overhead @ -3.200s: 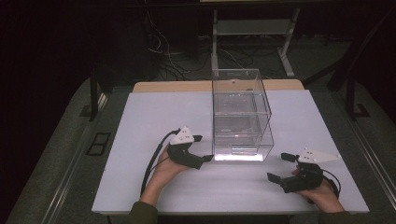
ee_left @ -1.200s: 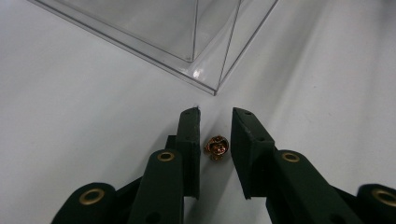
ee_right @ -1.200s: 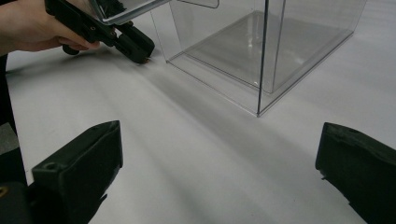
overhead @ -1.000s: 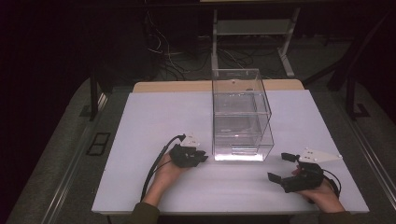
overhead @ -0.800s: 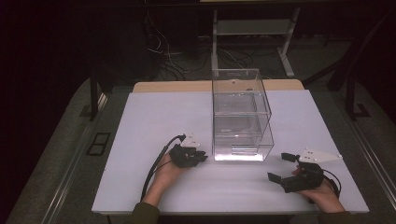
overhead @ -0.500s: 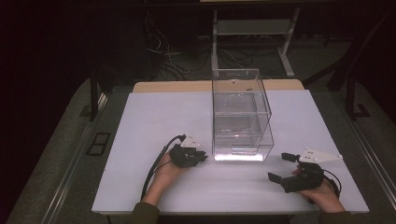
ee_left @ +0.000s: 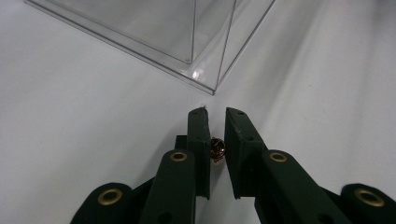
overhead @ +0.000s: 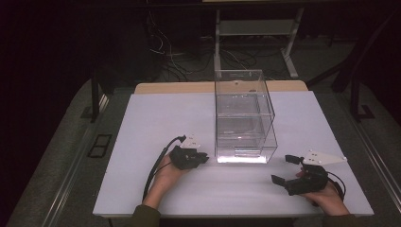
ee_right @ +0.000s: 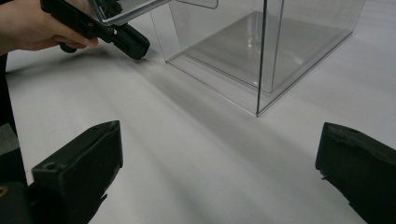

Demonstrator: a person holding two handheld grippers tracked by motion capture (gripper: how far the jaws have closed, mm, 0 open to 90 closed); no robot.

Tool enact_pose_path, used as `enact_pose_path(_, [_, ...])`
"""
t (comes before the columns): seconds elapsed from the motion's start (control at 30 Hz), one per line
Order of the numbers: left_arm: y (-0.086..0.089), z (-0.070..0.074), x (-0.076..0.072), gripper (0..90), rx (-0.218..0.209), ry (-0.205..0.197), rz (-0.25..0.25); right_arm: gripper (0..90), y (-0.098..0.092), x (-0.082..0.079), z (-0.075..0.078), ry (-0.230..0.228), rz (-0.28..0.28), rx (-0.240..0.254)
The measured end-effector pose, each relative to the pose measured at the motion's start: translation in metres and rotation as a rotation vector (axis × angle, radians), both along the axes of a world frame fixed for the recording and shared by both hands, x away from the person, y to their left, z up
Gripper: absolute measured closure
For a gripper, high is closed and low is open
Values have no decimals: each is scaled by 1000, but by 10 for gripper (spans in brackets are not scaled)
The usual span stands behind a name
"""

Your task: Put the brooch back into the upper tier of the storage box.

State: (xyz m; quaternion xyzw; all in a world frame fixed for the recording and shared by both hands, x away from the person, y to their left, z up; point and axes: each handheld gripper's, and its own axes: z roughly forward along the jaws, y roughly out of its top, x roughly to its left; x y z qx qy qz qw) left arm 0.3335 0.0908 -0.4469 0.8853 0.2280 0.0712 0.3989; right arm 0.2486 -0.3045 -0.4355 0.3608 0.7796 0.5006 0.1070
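A small brown bead [ee_left: 216, 149] is pinched between the narrowed jaws of the left gripper [ee_left: 215, 112], low over the white worktop [overhead: 156, 118] just beside the clear box [overhead: 243, 113]. It should be lifted slowly, the grip kept firm. The right gripper [ee_right: 219, 154] is held wide, empty. Dark floor and cables lie behind.
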Motion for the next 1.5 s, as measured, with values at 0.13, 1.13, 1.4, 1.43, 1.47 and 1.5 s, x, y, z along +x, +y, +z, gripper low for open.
enact_pose_path(0.13, [1,2,-1,793,-6,0,-6,6,0,0,0,-1,-1,0])
enact_pose_path(1.13, [16,21,-14,793,-54,22,-53,6,6,3,-4,-12,26,-15])
enact_pose_path(1.4, [23,27,-17,793,-71,26,-60,6,6,2,-4,-12,23,-10])
enact_pose_path(1.43, [23,27,-17,793,-75,27,-59,6,6,2,-4,-13,24,-10])
enact_pose_path(1.47, [24,27,-18,793,-82,31,-55,6,5,2,-4,-14,25,-10])
enact_pose_path(1.5, [24,28,-17,793,-78,27,-58,6,5,2,-4,-15,25,-9])
